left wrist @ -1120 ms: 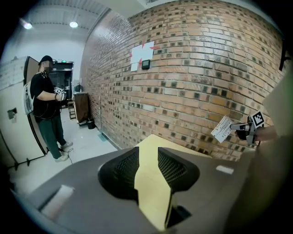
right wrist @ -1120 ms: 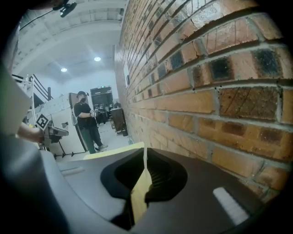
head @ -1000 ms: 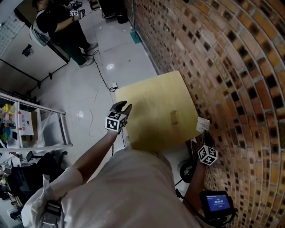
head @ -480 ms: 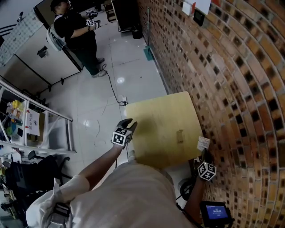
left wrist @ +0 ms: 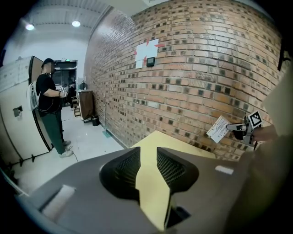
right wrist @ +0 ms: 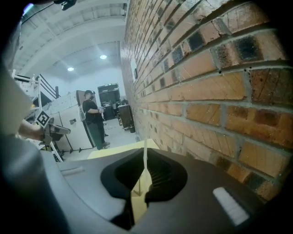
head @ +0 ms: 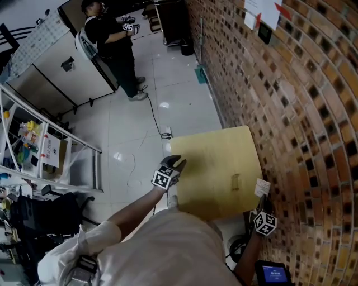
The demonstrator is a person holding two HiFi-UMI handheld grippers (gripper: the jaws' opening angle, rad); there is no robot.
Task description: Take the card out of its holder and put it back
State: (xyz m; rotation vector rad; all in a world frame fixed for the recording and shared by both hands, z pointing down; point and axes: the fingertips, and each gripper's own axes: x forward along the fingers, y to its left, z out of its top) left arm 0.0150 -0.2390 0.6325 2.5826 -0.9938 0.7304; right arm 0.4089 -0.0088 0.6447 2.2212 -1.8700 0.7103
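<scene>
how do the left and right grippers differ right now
The left gripper has jaws apart and empty; the right gripper is shut on the card. Left hovers at the table's floor-side edge, right by the brick wall. Both are held near the same table.

- A brick wall (head: 302, 100) runs along the right, red and brown with darker bricks scattered through it, and white papers (head: 268, 8) are pinned high up.
- The floor (head: 173, 84) is pale glossy tile, and a black cable (head: 152, 111) trails across it.
- A square yellow worktop (head: 212, 162) stands against the wall.
- A metal rack (head: 56, 151) stands at the left.
- Round ceiling lights (left wrist: 76, 23) are lit.
</scene>
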